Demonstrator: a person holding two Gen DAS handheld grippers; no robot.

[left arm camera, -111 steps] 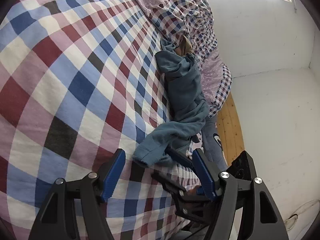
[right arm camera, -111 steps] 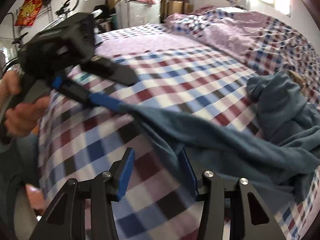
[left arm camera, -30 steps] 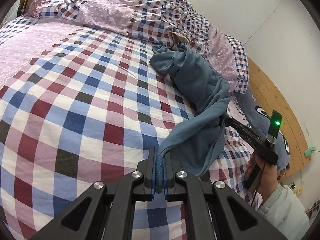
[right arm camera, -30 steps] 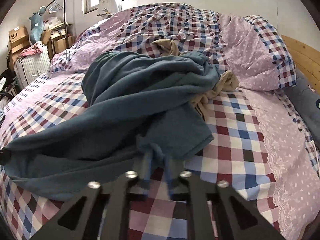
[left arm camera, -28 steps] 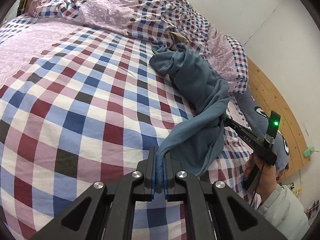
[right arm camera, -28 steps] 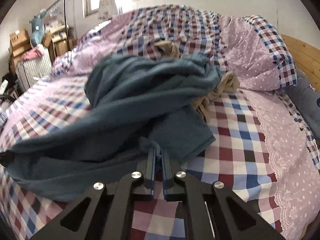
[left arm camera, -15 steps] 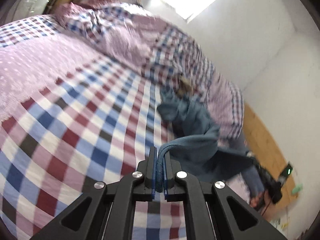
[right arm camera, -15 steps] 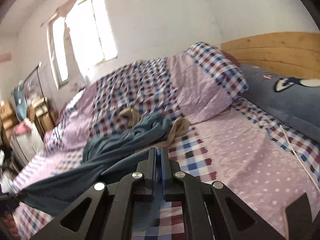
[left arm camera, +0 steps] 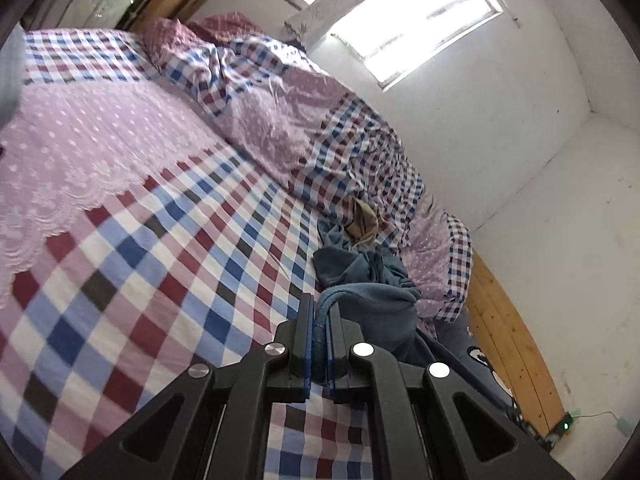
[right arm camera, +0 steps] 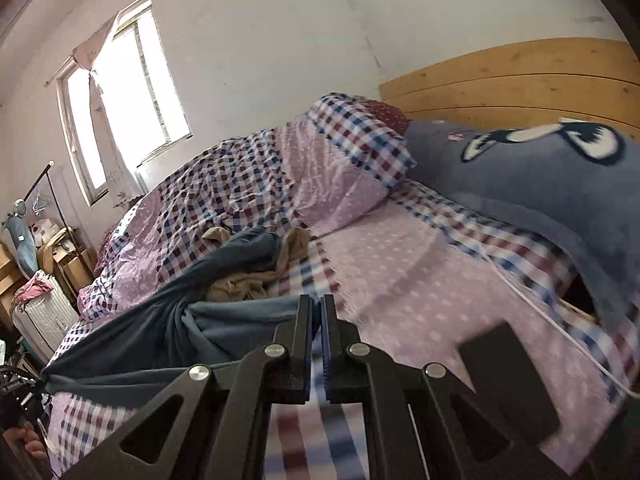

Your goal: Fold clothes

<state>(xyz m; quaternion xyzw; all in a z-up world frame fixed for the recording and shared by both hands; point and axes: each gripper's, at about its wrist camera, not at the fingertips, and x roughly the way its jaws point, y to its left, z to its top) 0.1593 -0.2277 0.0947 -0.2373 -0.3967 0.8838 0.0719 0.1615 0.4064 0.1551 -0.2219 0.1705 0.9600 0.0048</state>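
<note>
While both pairs of tongs are lifted above the bed, the teal-blue fleece garment point(right arm camera: 168, 328) hangs stretched between them over the red, blue and white checked bedsheet point(left arm camera: 132, 264). The left gripper point(left arm camera: 319, 320) has its two black jaws pressed nearly together, with a rolled edge of the blue fleece pinched between the blue pads; from there the cloth arches up and drops away to the right. The right gripper point(right arm camera: 316, 322) is likewise clamped tight, its jaws almost touching, and a corner of the same garment runs into the narrow slit from the left. Seen from the right wrist, the fabric pulls taut in gathered folds toward the far lower left, where the other tongs hold it. Its far end still lies bunched on the bed beside a crumpled tan cloth point(right arm camera: 244, 280), just in front of the heaped checked and lilac dotted quilt point(right arm camera: 256, 184). A grey-blue cartoon-print pillow point(right arm camera: 532, 176) leans against the pale wooden headboard point(right arm camera: 516, 80). A bright window point(left arm camera: 396, 12) lights the white wall.
</note>
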